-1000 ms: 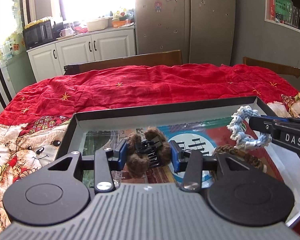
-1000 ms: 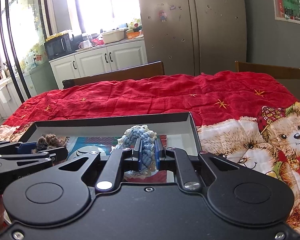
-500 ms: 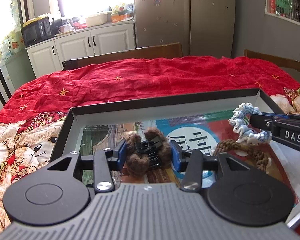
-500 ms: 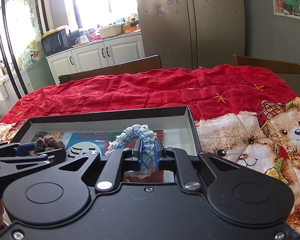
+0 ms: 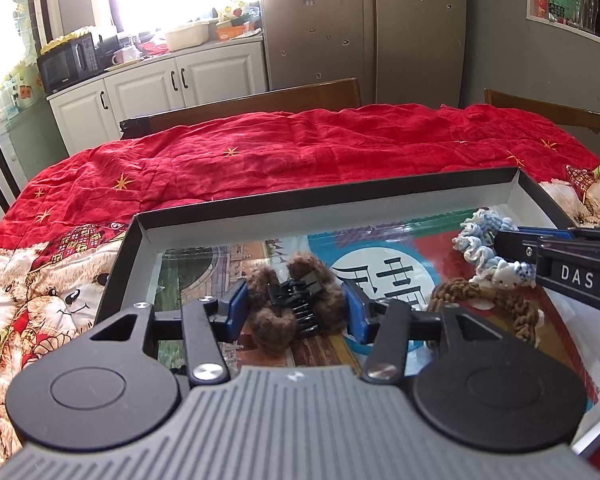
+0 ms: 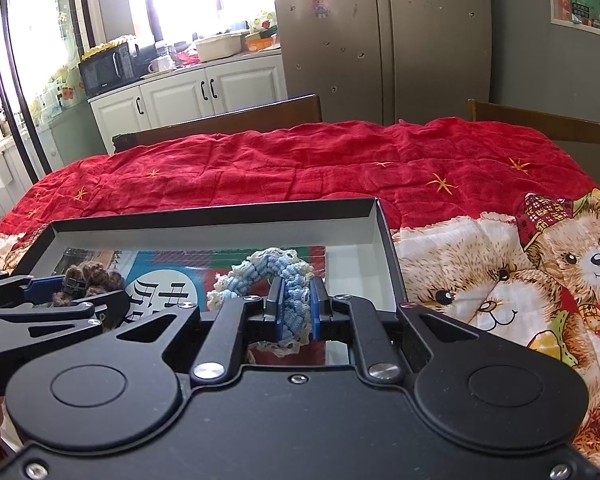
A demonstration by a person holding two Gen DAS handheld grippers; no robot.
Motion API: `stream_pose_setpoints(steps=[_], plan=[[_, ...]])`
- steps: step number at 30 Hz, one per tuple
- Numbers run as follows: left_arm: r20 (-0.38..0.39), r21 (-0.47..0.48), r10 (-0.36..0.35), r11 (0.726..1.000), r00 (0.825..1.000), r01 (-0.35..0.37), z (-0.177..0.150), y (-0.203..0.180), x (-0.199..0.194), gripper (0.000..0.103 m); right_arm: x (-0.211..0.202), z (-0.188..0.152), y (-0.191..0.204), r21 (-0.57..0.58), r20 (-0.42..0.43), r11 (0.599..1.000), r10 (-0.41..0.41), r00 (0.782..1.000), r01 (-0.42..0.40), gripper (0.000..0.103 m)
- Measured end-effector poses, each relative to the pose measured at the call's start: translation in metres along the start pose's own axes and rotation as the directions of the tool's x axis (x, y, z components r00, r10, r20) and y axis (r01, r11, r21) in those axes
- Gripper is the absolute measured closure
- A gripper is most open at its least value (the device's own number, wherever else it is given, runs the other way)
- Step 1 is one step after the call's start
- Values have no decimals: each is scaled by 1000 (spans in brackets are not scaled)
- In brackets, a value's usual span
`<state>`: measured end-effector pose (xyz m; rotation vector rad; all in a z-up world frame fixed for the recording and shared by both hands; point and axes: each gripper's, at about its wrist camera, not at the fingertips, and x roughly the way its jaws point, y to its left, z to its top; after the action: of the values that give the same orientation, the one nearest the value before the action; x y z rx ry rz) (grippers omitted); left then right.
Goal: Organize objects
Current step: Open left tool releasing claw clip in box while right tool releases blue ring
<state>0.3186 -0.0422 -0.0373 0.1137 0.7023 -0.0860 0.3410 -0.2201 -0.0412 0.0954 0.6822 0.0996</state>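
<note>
- Three hair accessories show, all over or inside the shallow black cardboard tray [image 5: 534,188] with pale inner walls that sits on the red quilted bear-print cover [image 5: 260,160].
- Your left gripper [image 5: 296,310] has its blue pads set either side of the fuzzy brown claw clip with black plastic teeth [image 5: 296,308]. The pads sit at the fur; I cannot tell how hard they press, but I judge it a hold. The clip is near the tray's front edge, left of centre, low over the printed sheet lining the floor.
- Your right gripper [image 6: 294,312] is closed narrow on the blue and cream crocheted scrunchie [image 6: 290,304], pinching one side of the loop. The rest arches up and left, clear of the tray floor, toward the right end of the tray.
- The brown braided hair band [image 5: 496,304] lies loose on the tray floor, under the scrunchie and just right of the left gripper. Neither gripper touches it.
- Progress, as a judgement: late stage. One item is down; two are over the tray but not released.
- What's left for you: lower and let go of both. Nothing else loose shows on the cover.
</note>
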Motion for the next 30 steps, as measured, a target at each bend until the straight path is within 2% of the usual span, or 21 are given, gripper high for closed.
stream_pose_setpoints(steps=[24,27,30], plan=[[20,7,12,1000,1000,-12,1,-2,-3,26,1,0,-2,4,-2,1000,-19,1000,19,86],[25,6,13,1000,1000,-13,1,-1,-4,24,1,0,-3,7,-2,1000,-19,1000,19,83],[29,1,17,1000,999,-17,1,0,-5,21,-1,1,-3,10,5,1000,-20,1000,20,72]])
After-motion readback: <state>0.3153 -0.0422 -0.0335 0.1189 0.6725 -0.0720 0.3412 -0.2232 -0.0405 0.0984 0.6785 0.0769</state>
